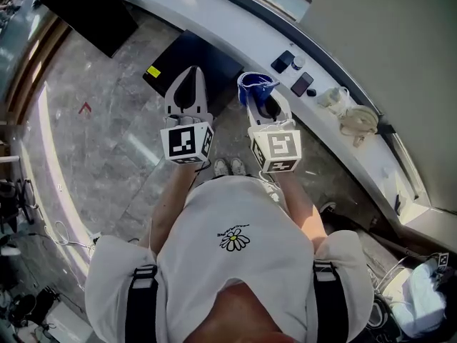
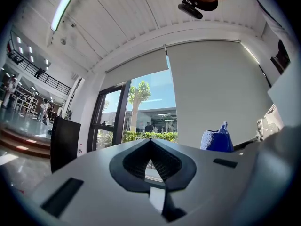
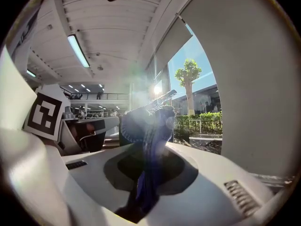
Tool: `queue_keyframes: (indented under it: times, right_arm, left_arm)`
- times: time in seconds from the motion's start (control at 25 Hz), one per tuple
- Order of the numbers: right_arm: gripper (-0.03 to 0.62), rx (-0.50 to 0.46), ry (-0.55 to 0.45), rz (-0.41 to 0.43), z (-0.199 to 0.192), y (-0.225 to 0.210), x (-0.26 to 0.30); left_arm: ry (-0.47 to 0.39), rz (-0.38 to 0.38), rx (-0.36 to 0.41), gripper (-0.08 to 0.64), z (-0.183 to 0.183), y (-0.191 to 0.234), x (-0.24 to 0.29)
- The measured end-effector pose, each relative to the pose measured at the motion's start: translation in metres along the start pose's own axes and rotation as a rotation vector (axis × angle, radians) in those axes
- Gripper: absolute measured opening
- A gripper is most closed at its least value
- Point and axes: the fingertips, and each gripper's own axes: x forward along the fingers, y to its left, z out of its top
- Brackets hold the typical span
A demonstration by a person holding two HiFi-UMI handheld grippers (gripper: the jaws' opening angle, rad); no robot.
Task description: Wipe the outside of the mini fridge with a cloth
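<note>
Standing on a grey stone floor [image 1: 93, 141] before a curved white counter [image 1: 235, 20], holding both tongs out in front, side by side and just apart. Clamping a blue cloth [image 1: 255, 86] in the right tongs [image 1: 265, 104] - jaws pressing onto the fabric, with a bunched wad bulging above the tips and a darker strand hanging down through the slot between them in the right gripper view. Holding the left tongs [image 1: 192, 71] closed on nothing - tips meeting in a point, leaving only the teardrop gap behind them, with window light showing through it in the left gripper view. Pointing both toward the mini fridge [image 1: 178, 54], a black box with a yellow sticker [image 1: 153, 71] near one corner, sitting on the floor against the counter. Overlapping its near edge with the left tips in the head view, the cloth lying beside its right corner; impossible to tell from above whether either is touching it.
</note>
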Motion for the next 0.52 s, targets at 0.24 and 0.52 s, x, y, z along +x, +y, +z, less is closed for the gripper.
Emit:
queue_keyframes:
  times: [0.24, 0.52]
  right_arm:
    - [0.075, -0.003, -0.008, -0.015, 0.004, -0.004, -0.002]
    - [0.075, 0.007, -0.018, -0.040, 0.001, -0.012, -0.007]
  left_arm:
    - [-0.011, -0.005, 0.002, 0.005, 0.005, 0.000, 0.000]
    - [-0.002, -0.008, 0.005, 0.005, -0.002, -0.004, -0.005]
